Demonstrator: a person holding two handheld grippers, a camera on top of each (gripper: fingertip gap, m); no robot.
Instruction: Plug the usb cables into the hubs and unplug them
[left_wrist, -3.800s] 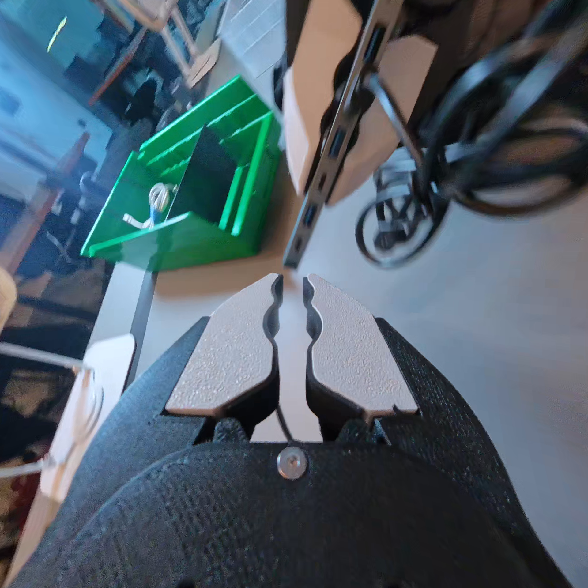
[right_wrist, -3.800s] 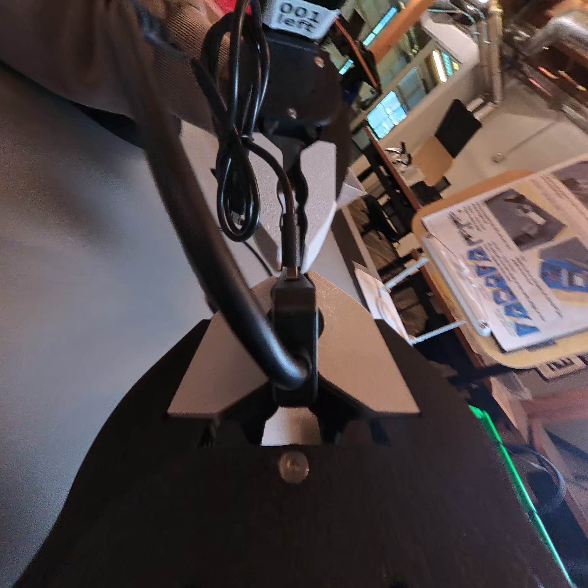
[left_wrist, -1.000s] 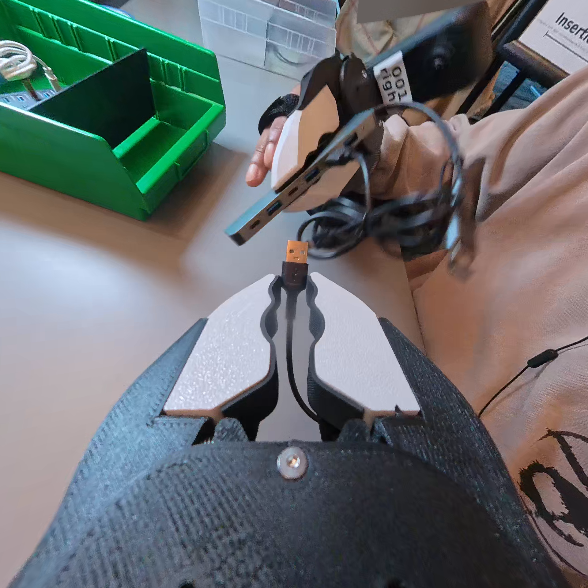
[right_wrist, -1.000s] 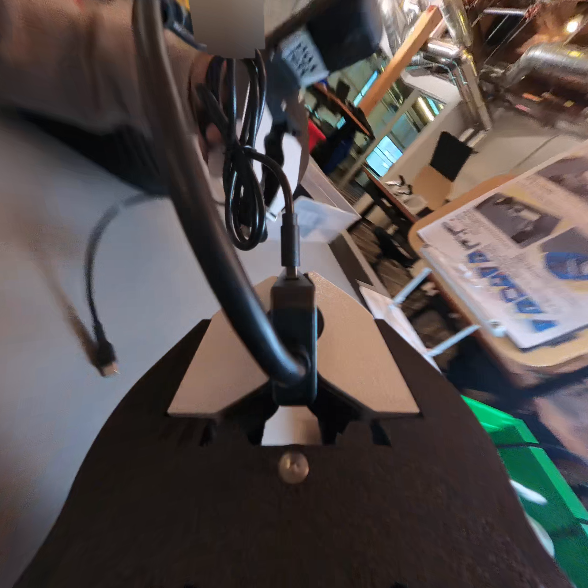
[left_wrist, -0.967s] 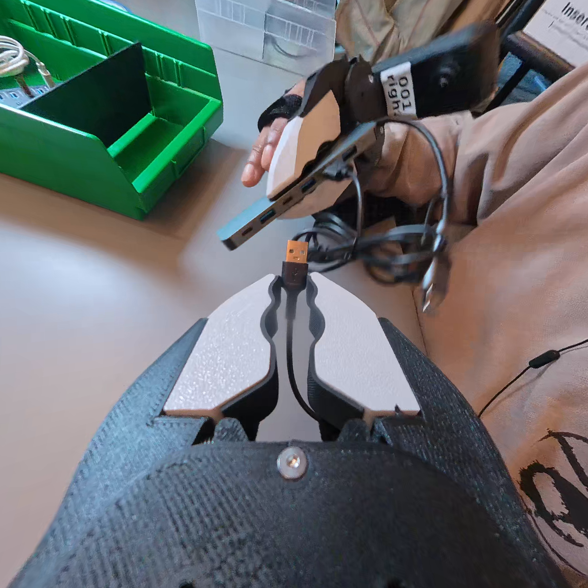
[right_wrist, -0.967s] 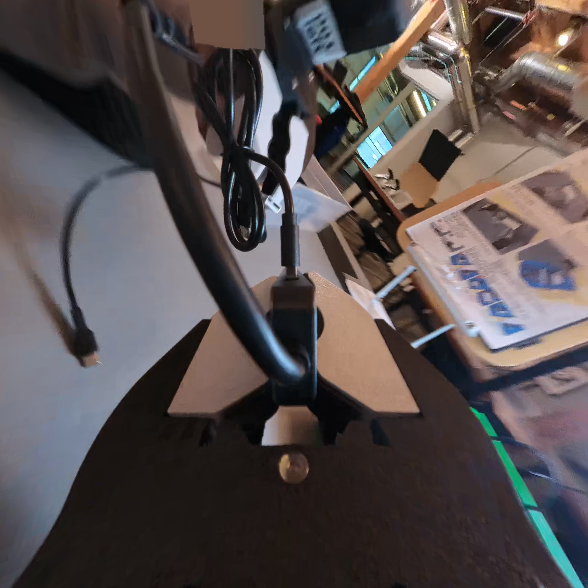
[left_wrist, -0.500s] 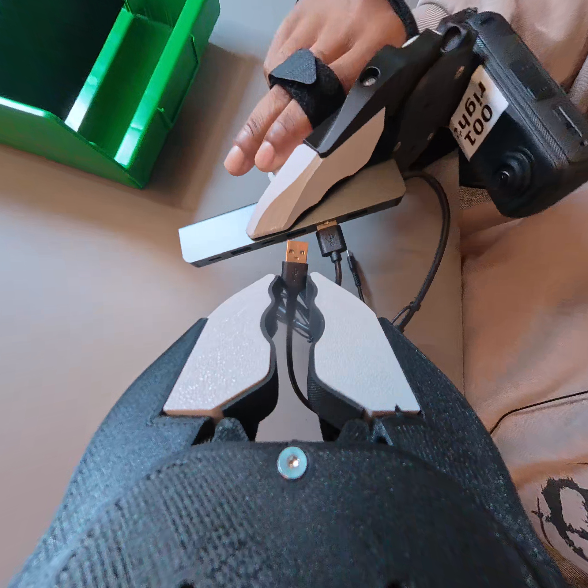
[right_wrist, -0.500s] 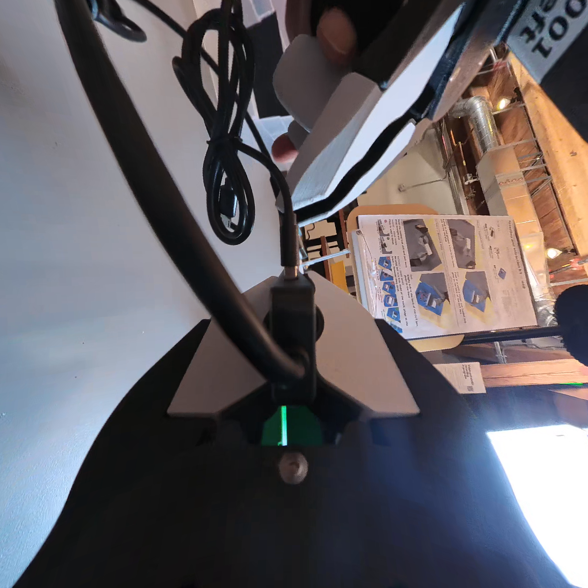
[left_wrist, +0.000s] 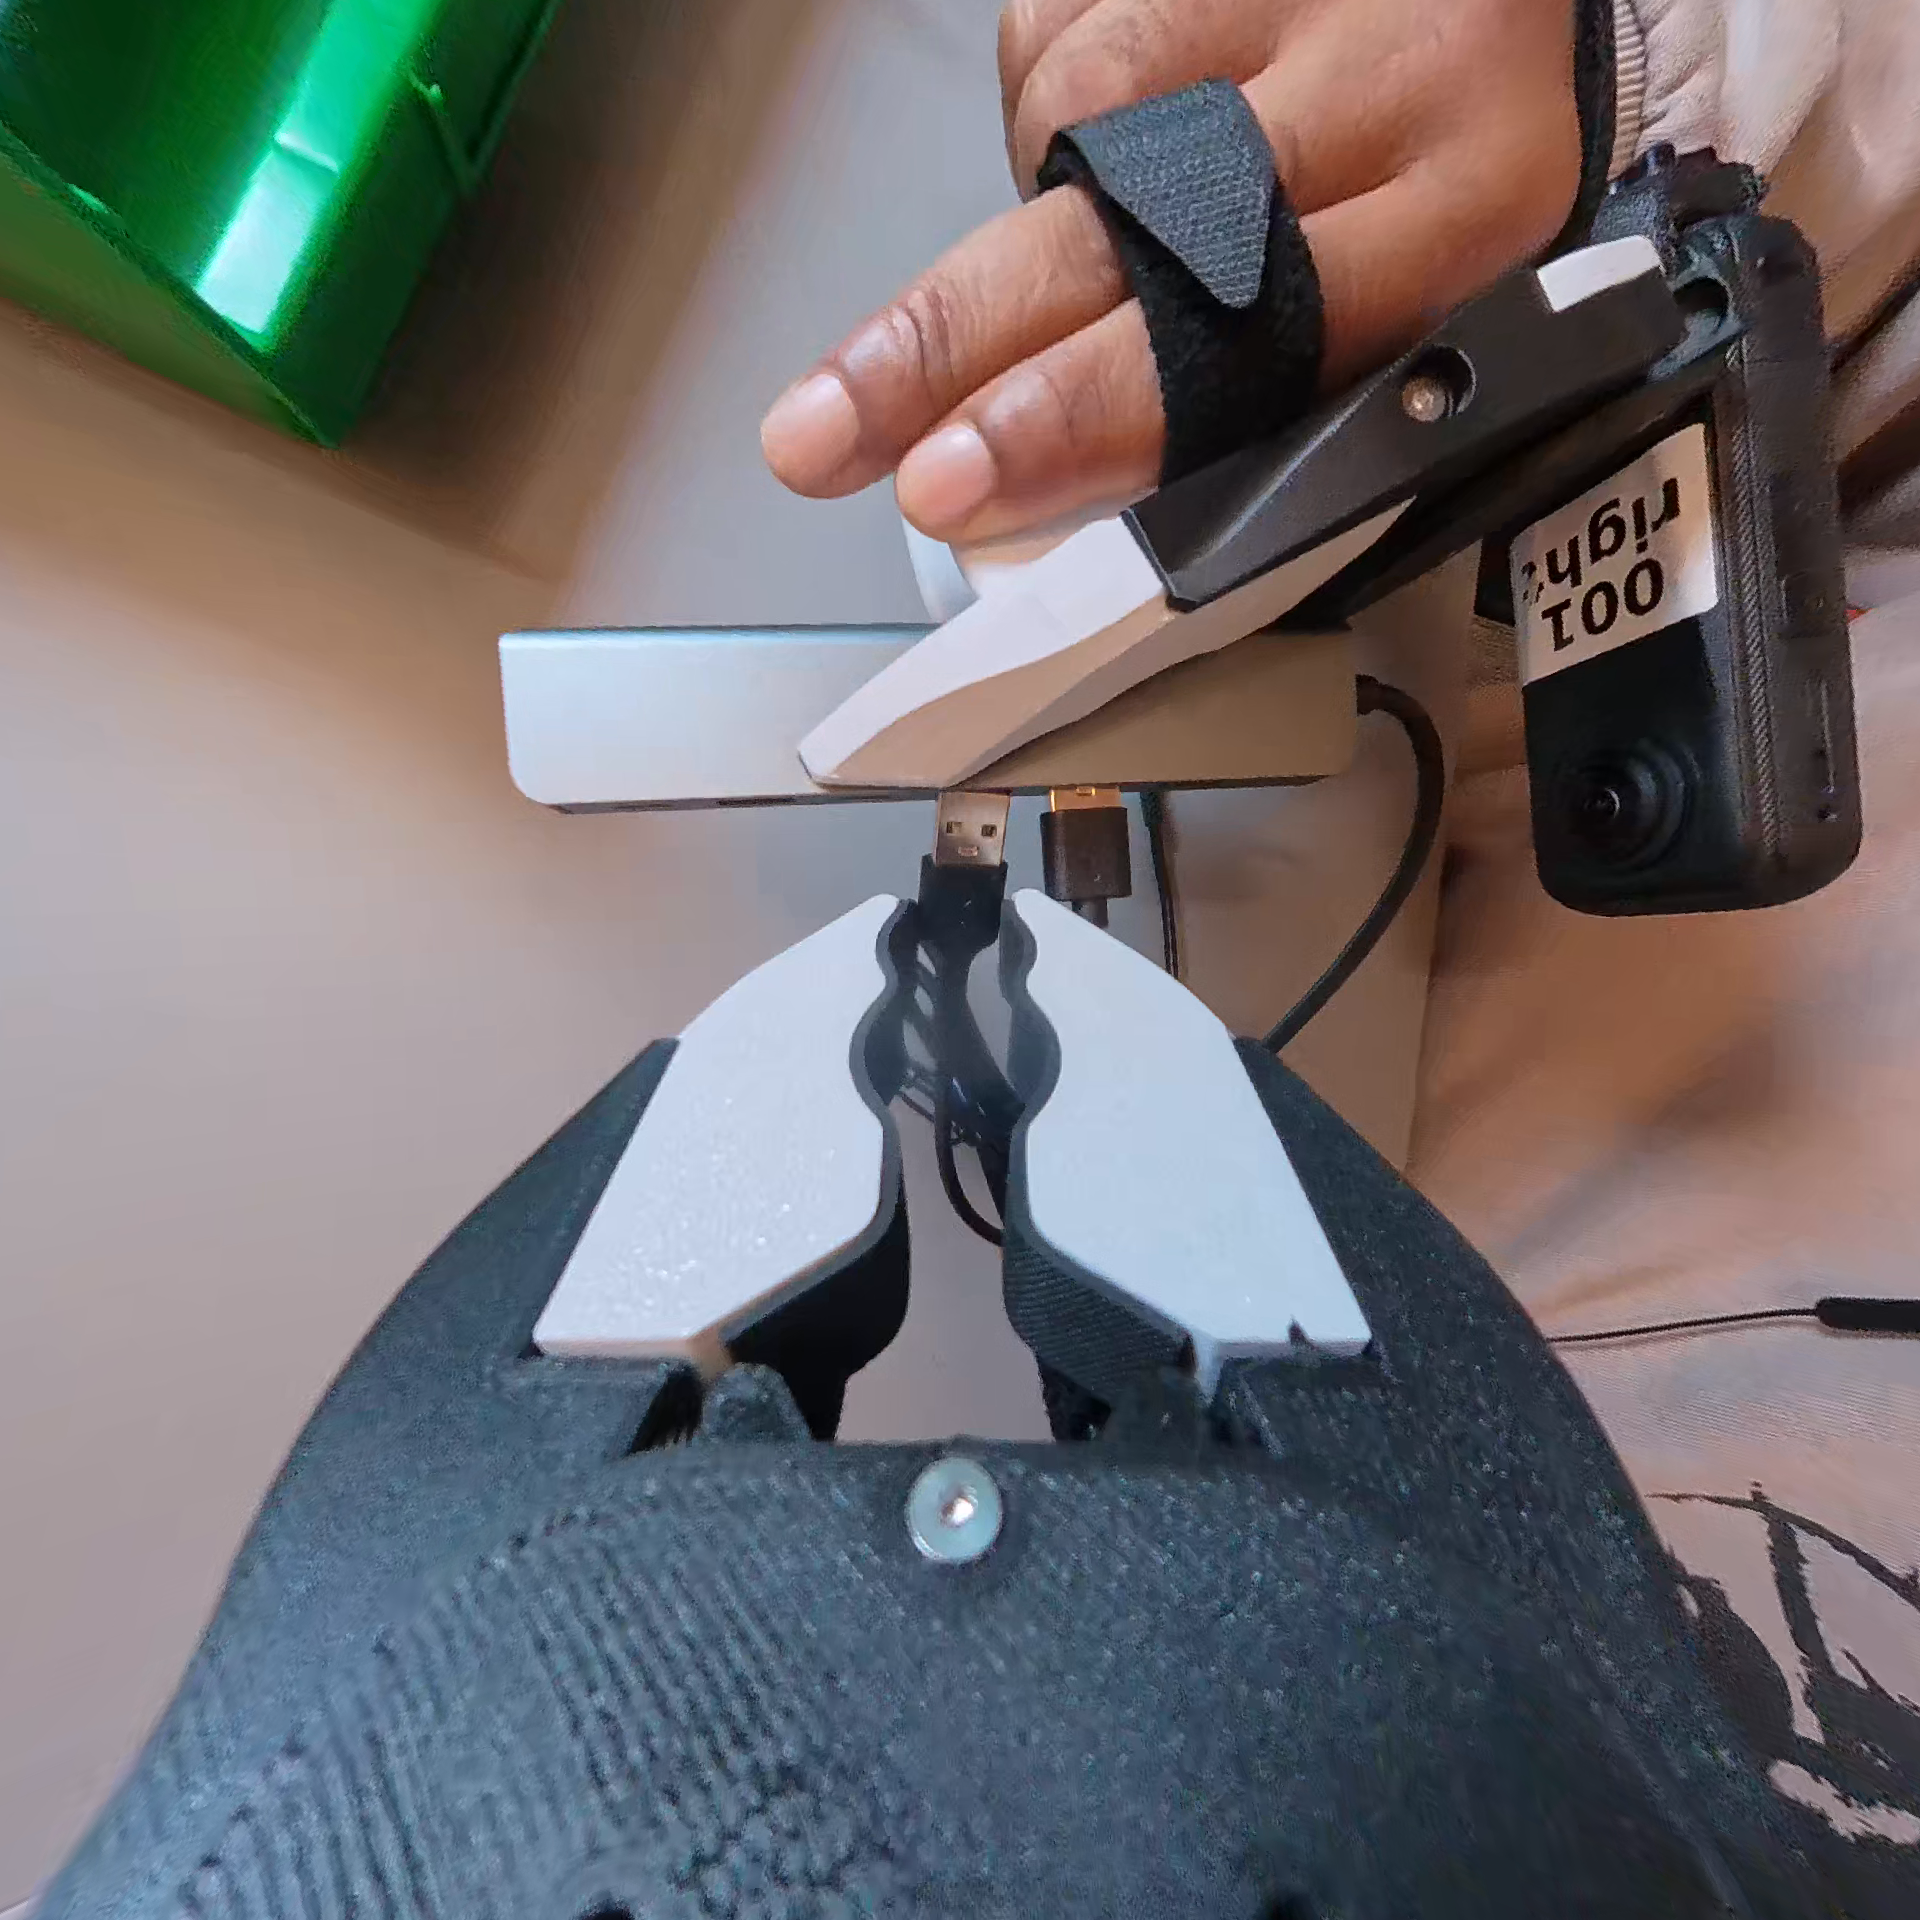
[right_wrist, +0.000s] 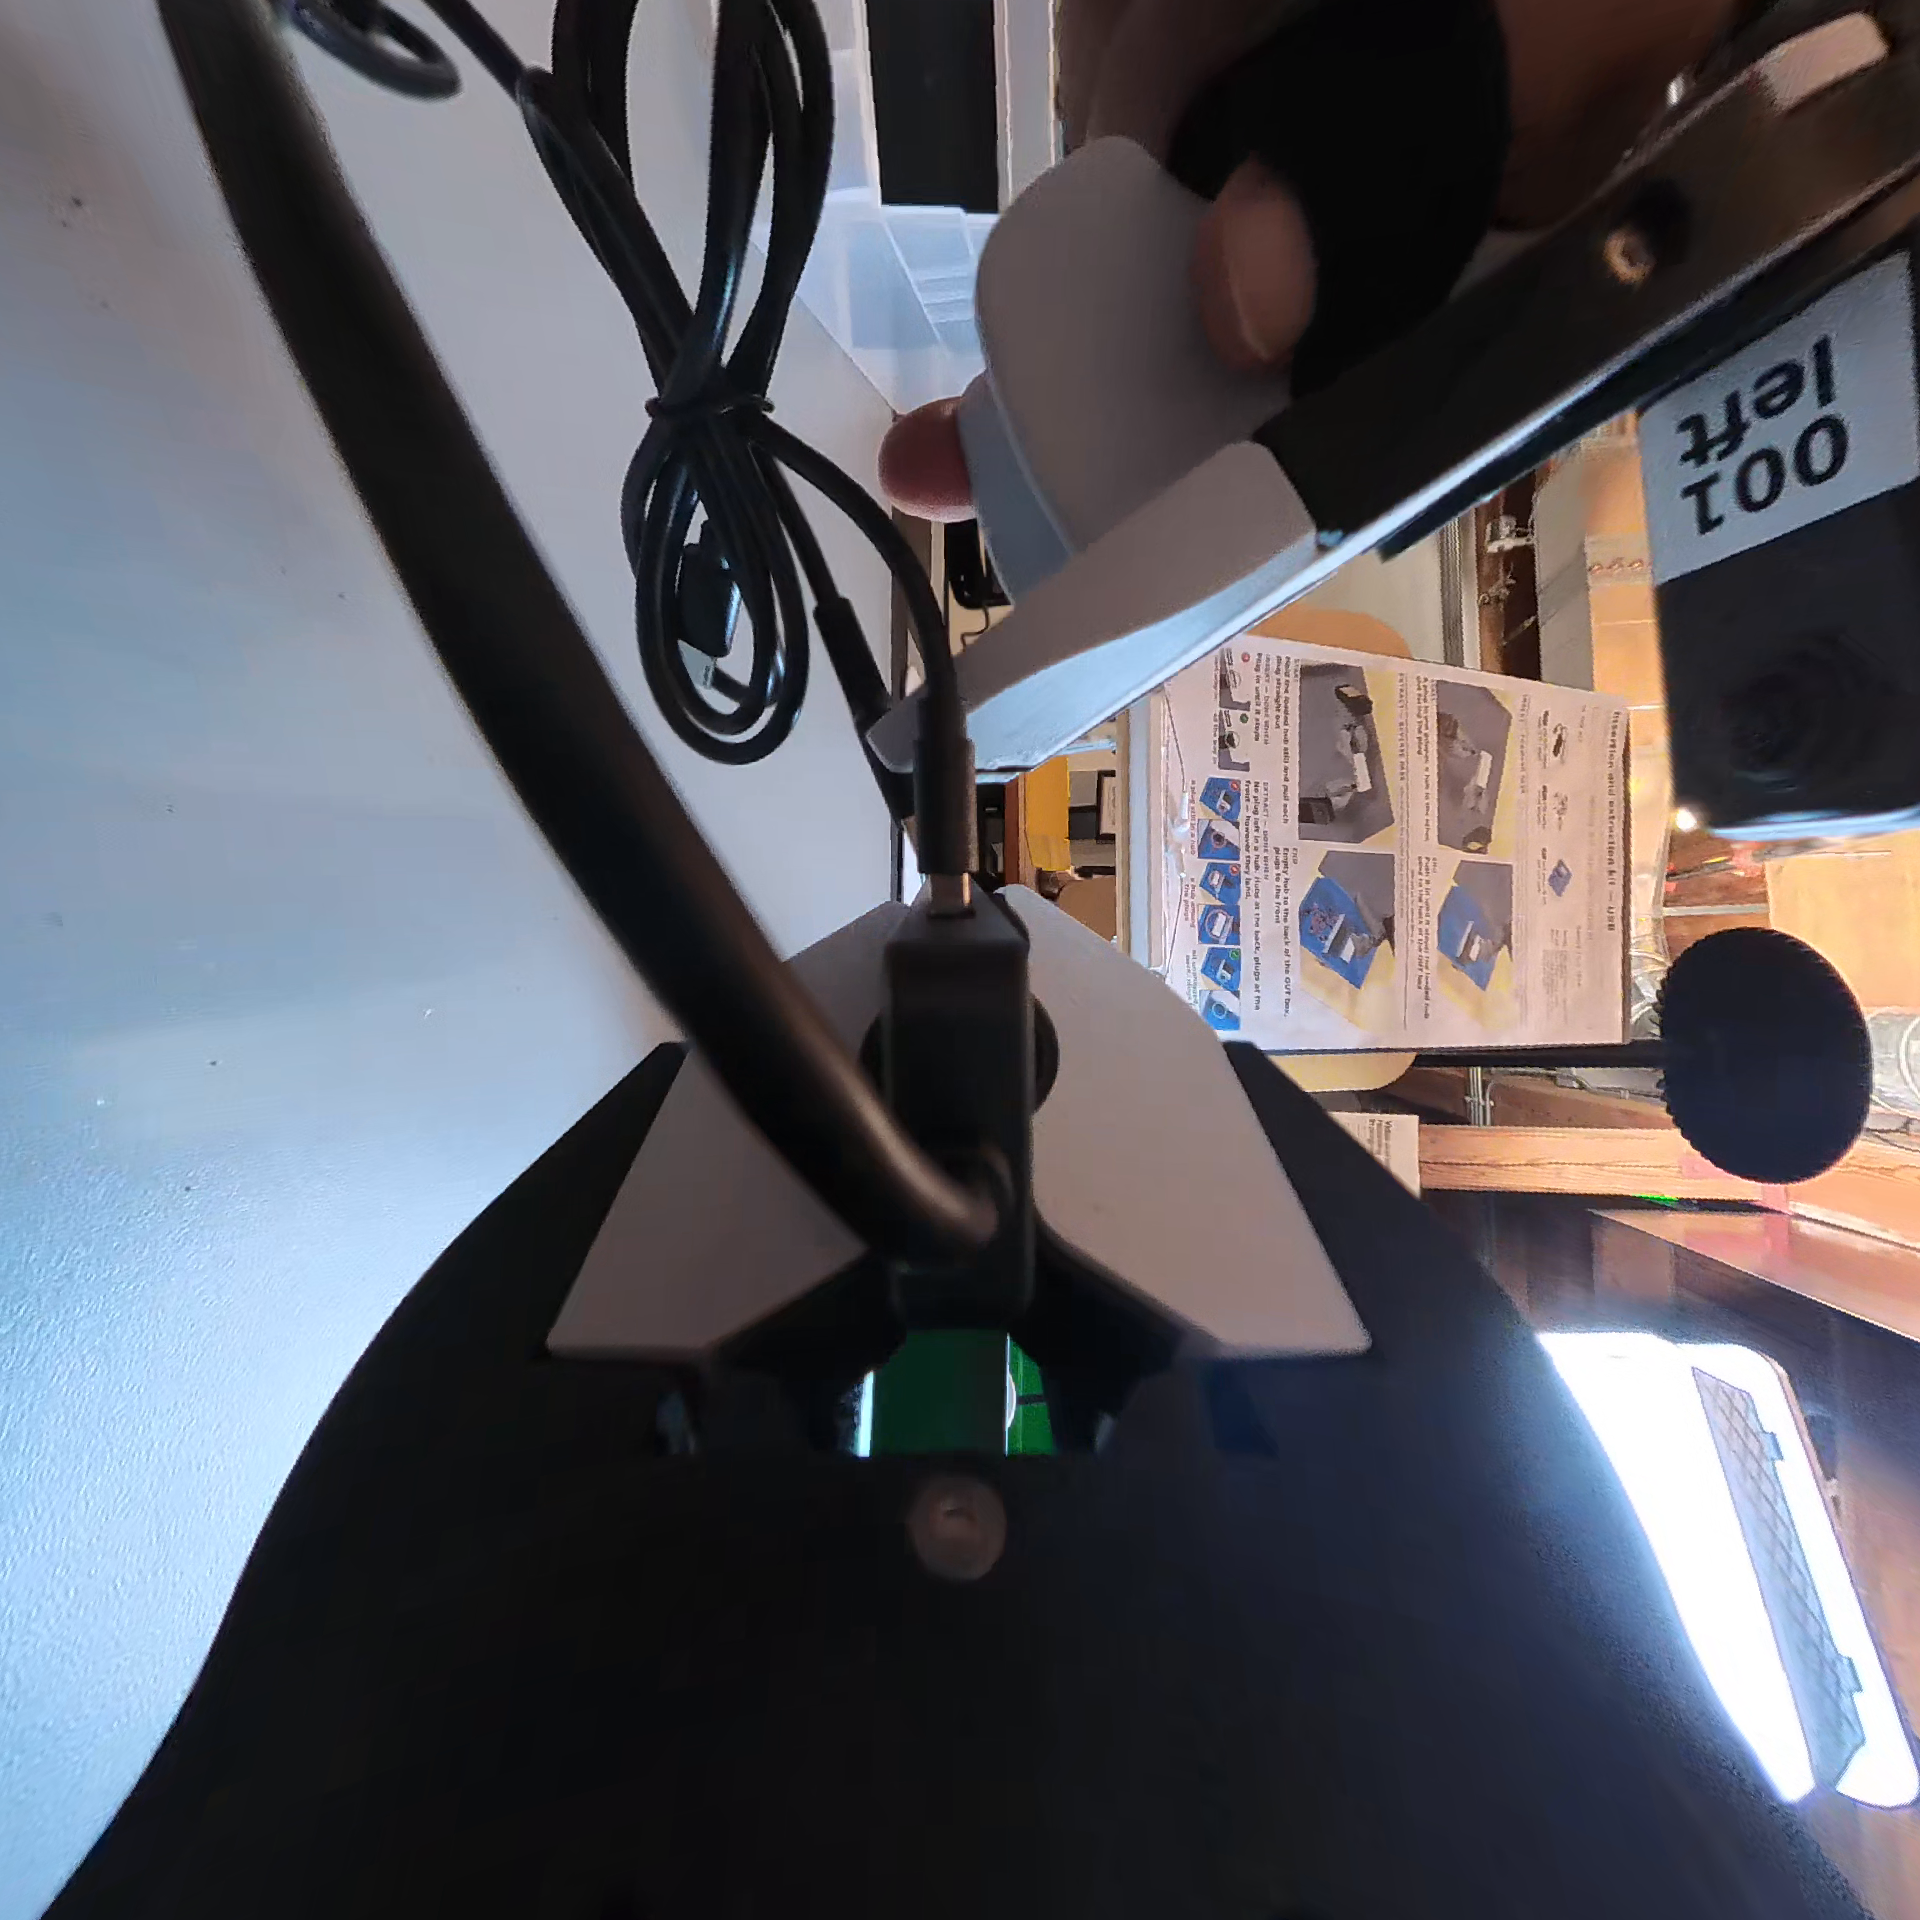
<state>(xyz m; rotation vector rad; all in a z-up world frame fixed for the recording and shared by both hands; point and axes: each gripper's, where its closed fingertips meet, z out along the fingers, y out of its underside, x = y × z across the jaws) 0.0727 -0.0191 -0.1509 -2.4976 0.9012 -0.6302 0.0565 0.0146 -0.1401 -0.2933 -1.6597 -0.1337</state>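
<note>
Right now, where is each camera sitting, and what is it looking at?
Left wrist view: sits on the left gripper, looking along its fingers at the USB plug it pinches, the grey hub, a green bin and the person's hand.
Right wrist view: sits on the right gripper, looking along the hub it clamps, edge-on, at black cables and a poster.
Both show the hub, and each shows the other gripper.

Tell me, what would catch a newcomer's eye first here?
Dead centre of the left wrist view, a USB plug pinched in the left gripper sits right at the edge of a slim grey hub. The right gripper clamps that hub, a strapped hand above it. A green bin glows top left.
</note>
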